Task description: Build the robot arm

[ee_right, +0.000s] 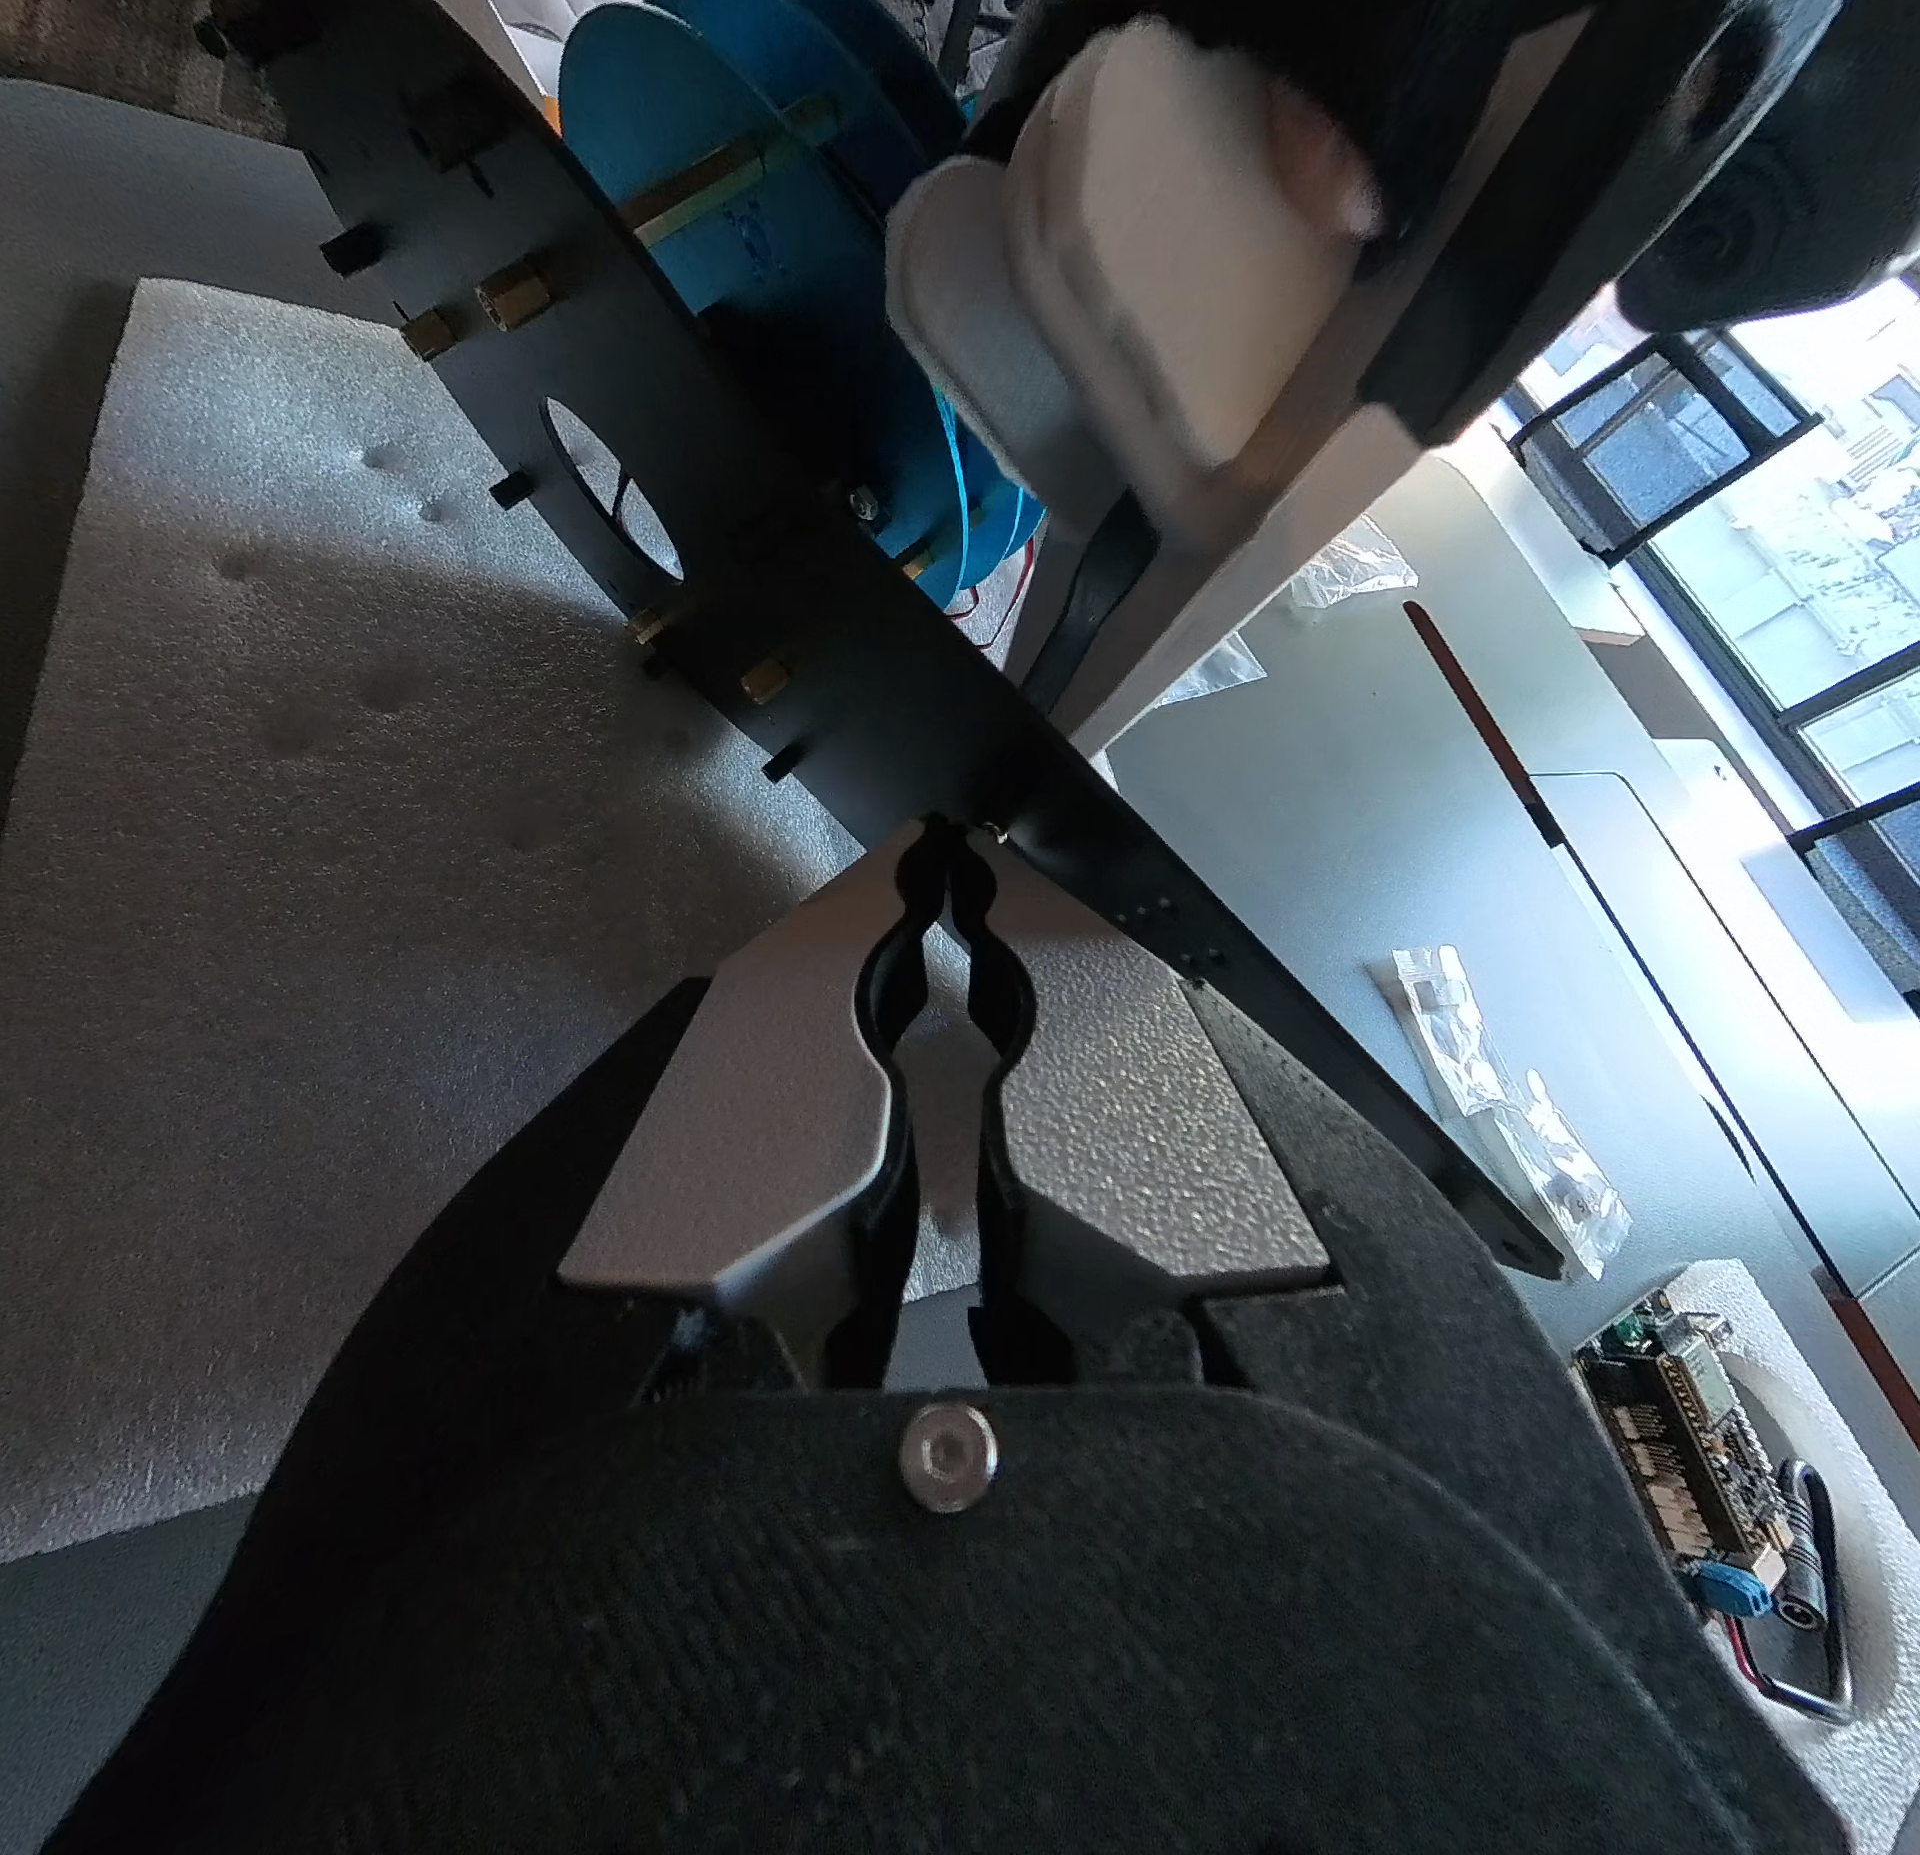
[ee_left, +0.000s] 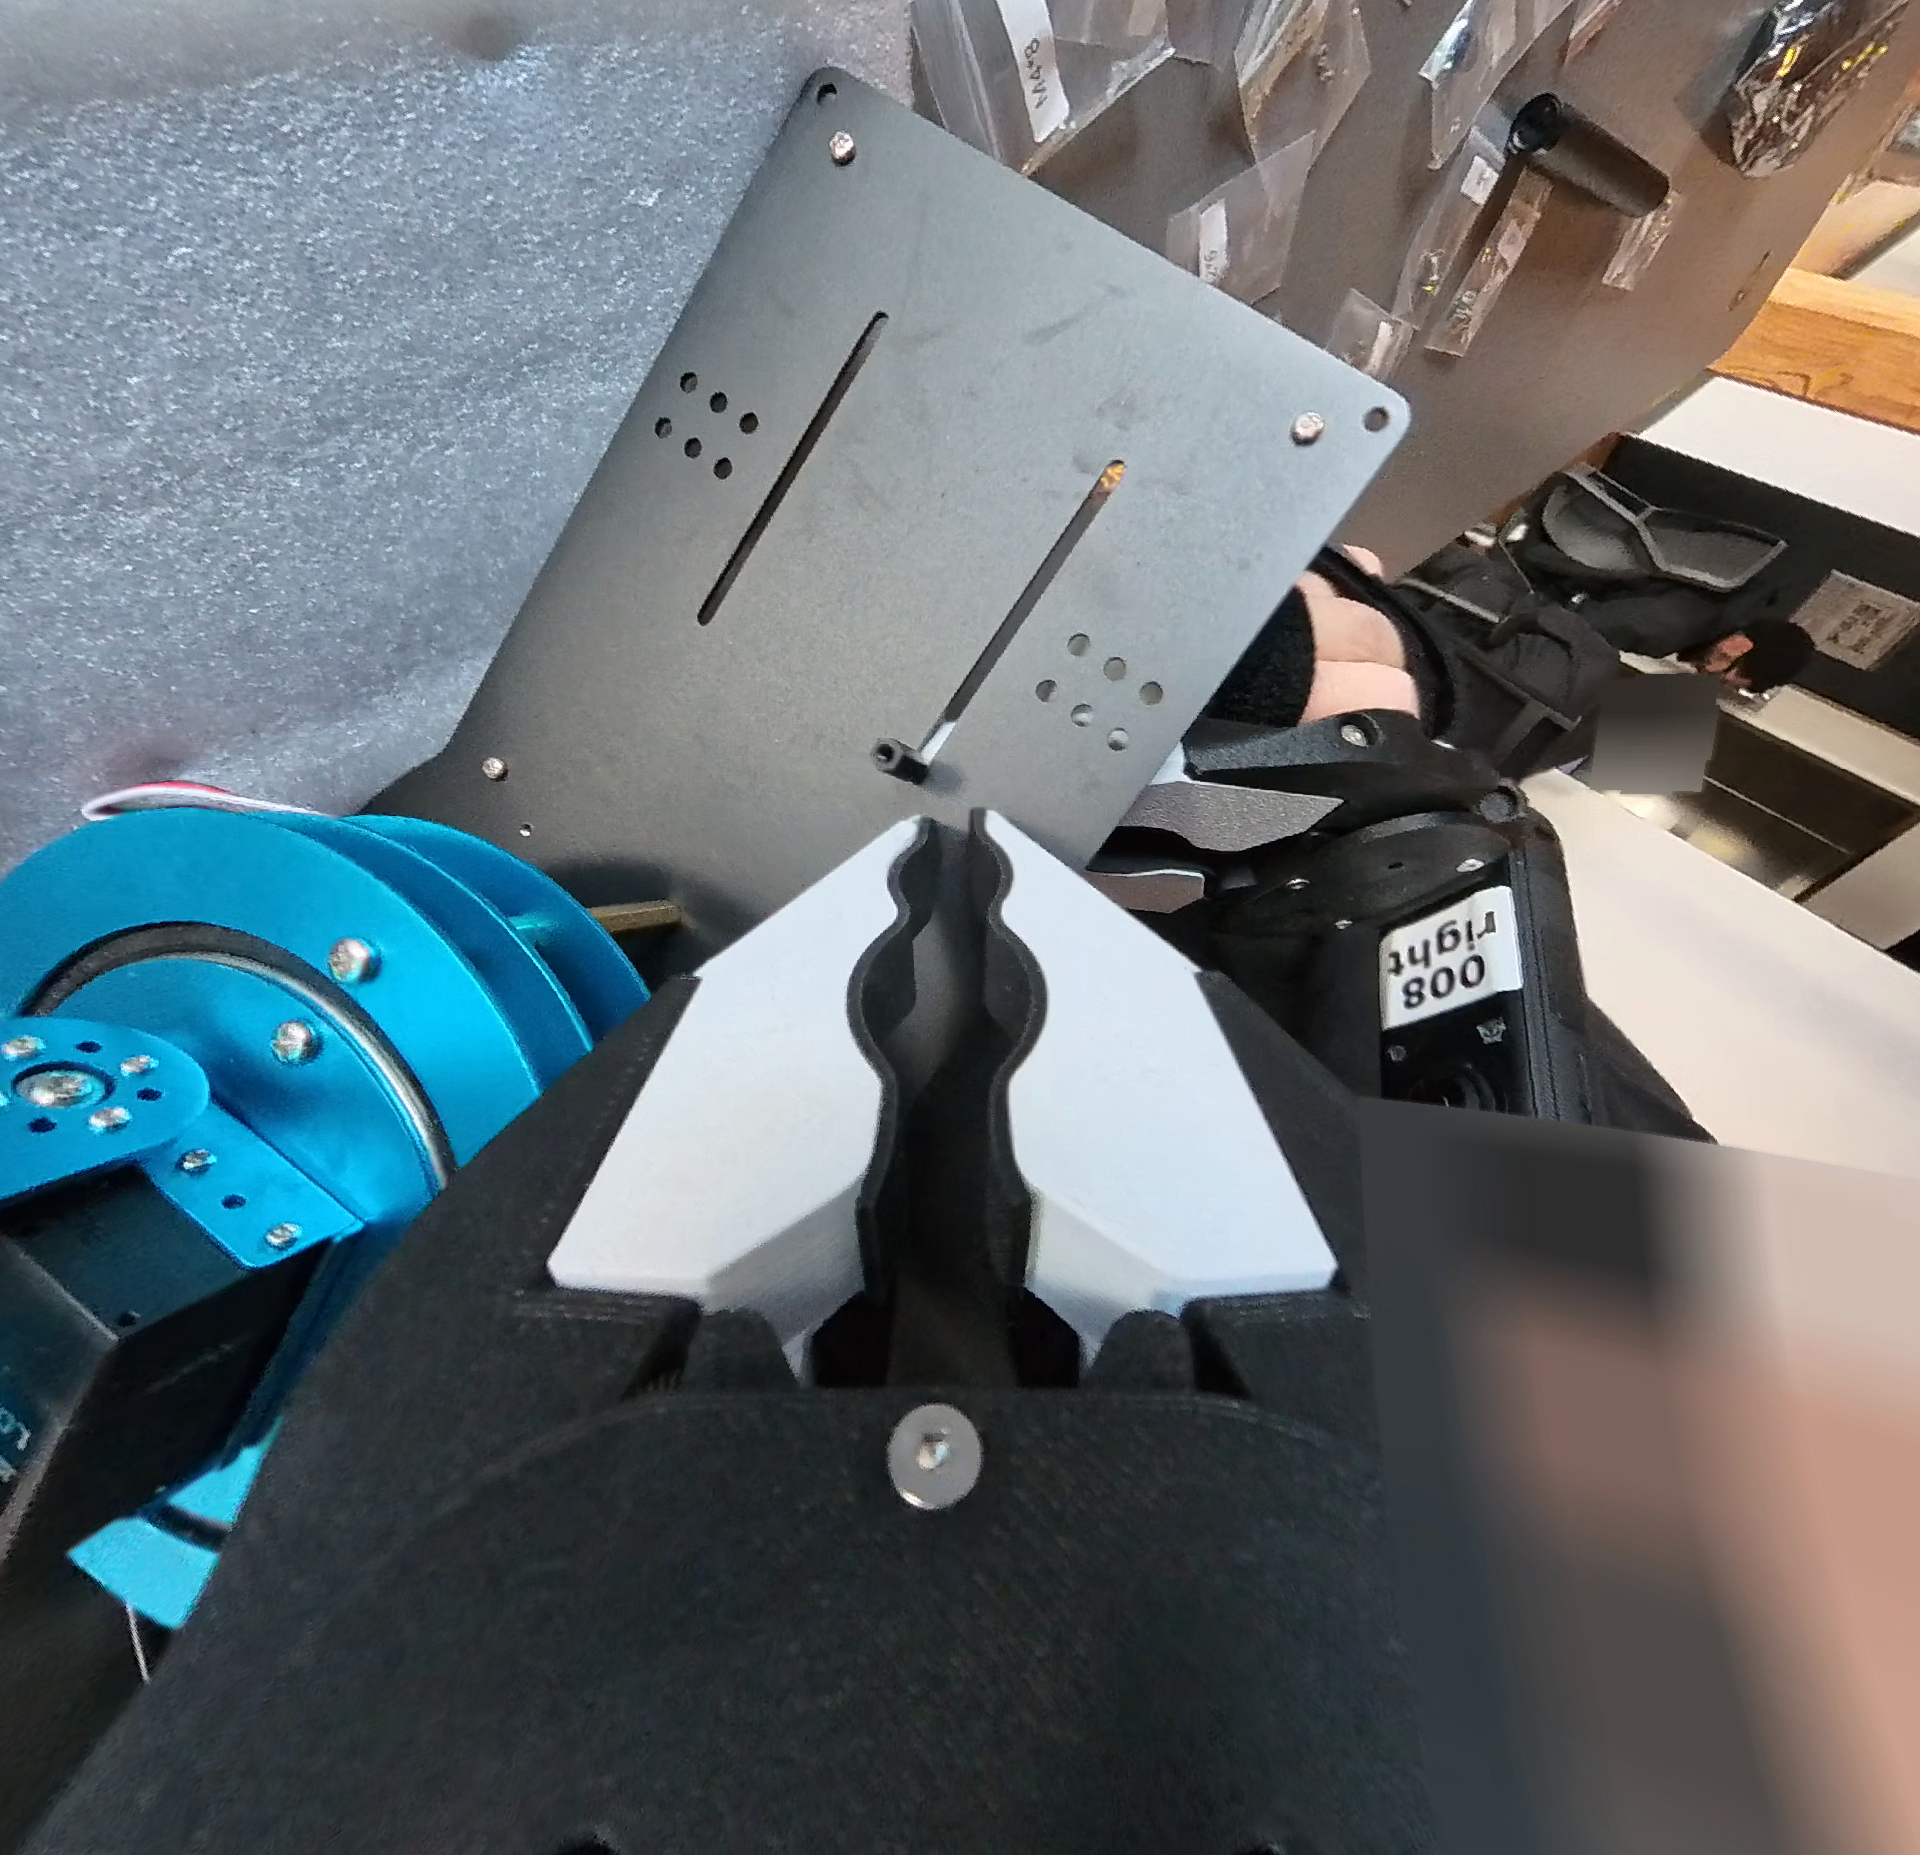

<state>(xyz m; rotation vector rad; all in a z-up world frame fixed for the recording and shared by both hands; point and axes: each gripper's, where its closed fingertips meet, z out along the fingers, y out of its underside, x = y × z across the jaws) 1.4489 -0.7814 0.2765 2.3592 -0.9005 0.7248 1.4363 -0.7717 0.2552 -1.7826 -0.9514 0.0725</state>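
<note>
A black metal plate (ee_left: 935, 403) with slots and hole clusters is tilted up over grey foam; it shows edge-on in the right wrist view (ee_right: 831, 662). A blue disc-and-bracket assembly (ee_left: 312, 974) sits against it, and also shows in the right wrist view (ee_right: 748, 143). My left gripper (ee_left: 951, 823) is shut, with nothing visible between its tips, just below a small black standoff (ee_left: 899, 761) on the plate. My right gripper (ee_right: 945, 834) is shut, tips pressed to the plate's face beside a tiny screw (ee_right: 994, 835). I cannot tell if it grips anything. It reaches behind the plate's right edge in the left wrist view (ee_left: 1174, 849).
Grey foam sheet (ee_right: 312, 818) lies under the plate. Small plastic bags (ee_left: 1039, 49) and a black cylinder (ee_left: 1590, 158) lie beyond it. More bags (ee_right: 1496, 1109) and a circuit board with wires (ee_right: 1683, 1442) lie at right. A gloved hand (ee_left: 1340, 652) holds the right gripper. My left and right fingertips are right by each other.
</note>
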